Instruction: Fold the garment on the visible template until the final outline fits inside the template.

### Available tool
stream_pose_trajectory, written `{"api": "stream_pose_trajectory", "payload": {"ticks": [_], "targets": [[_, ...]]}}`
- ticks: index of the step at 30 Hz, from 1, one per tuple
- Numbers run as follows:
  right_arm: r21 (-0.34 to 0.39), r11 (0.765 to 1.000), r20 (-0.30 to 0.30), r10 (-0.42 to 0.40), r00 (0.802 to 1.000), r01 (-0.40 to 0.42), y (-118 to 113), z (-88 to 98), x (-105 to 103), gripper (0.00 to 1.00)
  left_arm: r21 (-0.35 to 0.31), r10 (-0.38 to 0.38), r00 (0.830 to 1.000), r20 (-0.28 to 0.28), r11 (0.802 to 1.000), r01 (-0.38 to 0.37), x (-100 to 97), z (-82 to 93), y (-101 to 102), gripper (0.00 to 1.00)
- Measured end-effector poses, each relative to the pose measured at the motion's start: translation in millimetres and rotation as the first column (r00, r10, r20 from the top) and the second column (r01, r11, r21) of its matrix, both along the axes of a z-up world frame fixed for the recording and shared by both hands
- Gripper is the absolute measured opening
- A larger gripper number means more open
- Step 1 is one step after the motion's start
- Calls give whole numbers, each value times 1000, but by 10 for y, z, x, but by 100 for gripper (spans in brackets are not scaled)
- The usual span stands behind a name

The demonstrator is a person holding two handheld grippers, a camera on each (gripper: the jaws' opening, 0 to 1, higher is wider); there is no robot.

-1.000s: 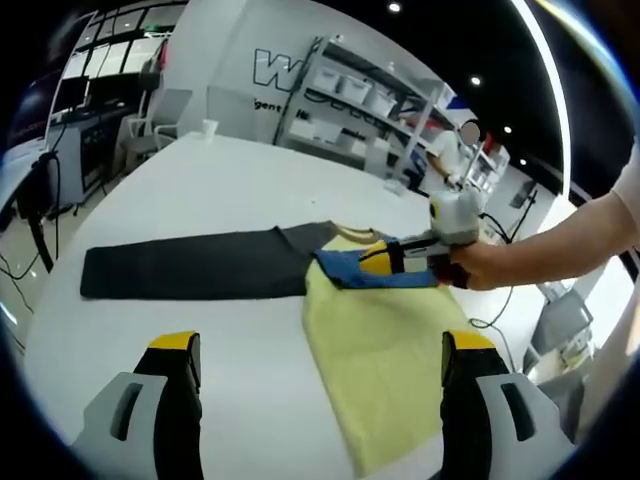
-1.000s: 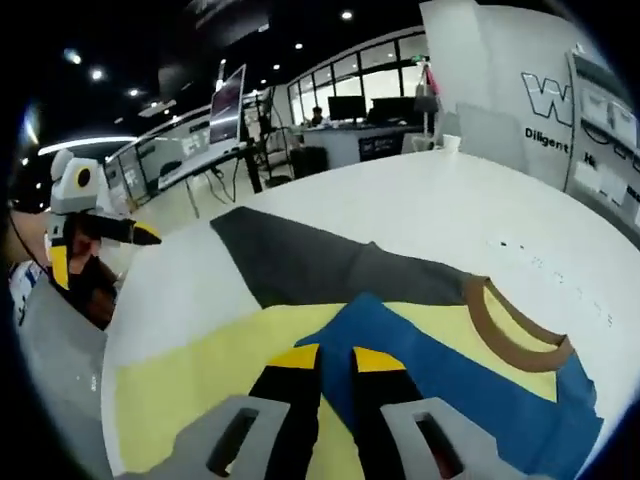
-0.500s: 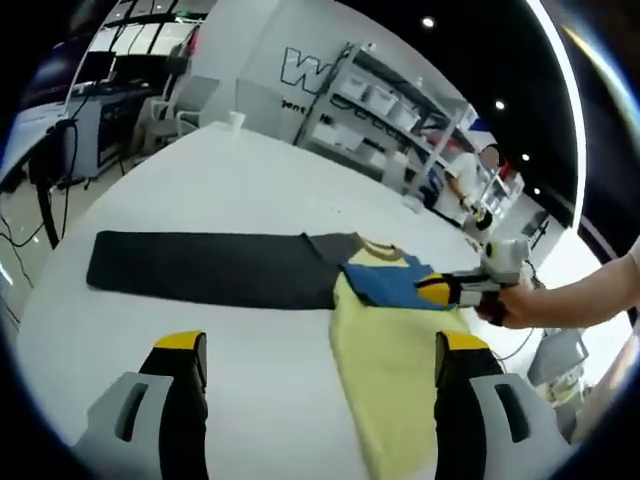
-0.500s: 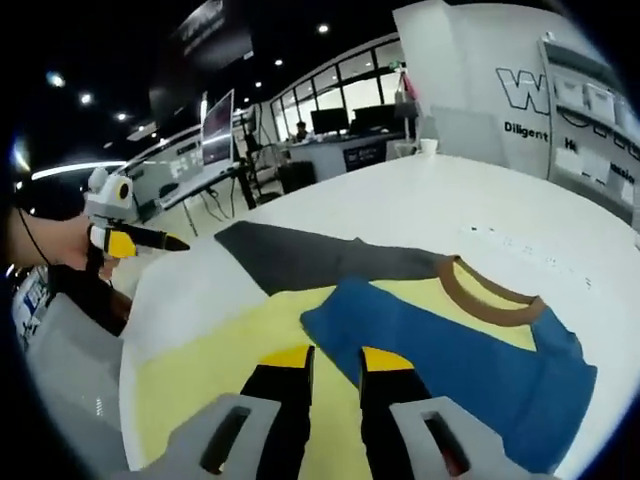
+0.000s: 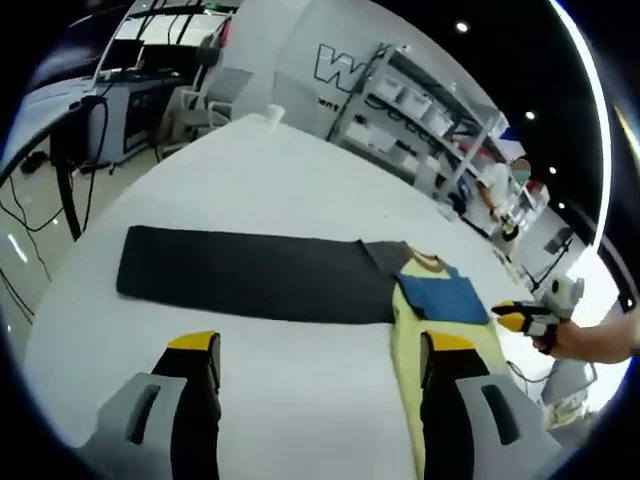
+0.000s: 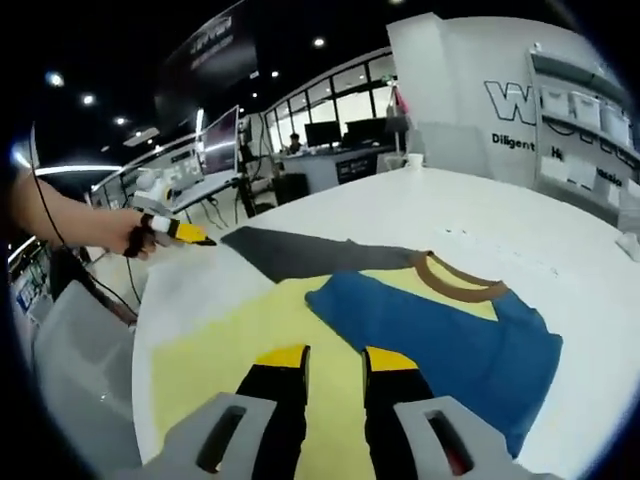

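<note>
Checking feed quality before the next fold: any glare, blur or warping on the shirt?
Left gripper view: shirt sharp but small, squeezed by fisheye near the right side; dark template evenly lit. Right gripper view: shirt clear, no glare; table bright, edges bowed.

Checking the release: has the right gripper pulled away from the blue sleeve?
Yes. In the left gripper view the right gripper has backed off the blue sleeve, now apart beside it.

One garment point(image 6: 400, 320) – one dark template point(image 5: 250, 275) – one table point(image 5: 300, 190) – two grippers.
</note>
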State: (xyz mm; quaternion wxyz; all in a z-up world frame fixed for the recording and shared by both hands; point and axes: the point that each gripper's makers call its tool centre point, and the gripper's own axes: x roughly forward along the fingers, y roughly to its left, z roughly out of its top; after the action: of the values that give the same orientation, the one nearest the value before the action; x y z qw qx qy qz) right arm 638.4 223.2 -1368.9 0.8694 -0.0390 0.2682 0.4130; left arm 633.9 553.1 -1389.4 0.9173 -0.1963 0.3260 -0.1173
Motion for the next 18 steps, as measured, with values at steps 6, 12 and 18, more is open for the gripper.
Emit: {"api": "stream_pose_trajectory", "payload": {"ticks": [6,12,18], "targets": [[8,1000,22,-12,1000,12,-89,106,-104,14,12,51,998,-23,999,-51,58,-105,230,72],[9,1000,38,-27,999,27,-194,165,-229,14,32,171,985,-36,985,-170,59,-134,531,66],[4,999,41,-40,998,40,-270,174,-310,13,16,270,962,-49,963,-269,63,-153,788,61]]}}
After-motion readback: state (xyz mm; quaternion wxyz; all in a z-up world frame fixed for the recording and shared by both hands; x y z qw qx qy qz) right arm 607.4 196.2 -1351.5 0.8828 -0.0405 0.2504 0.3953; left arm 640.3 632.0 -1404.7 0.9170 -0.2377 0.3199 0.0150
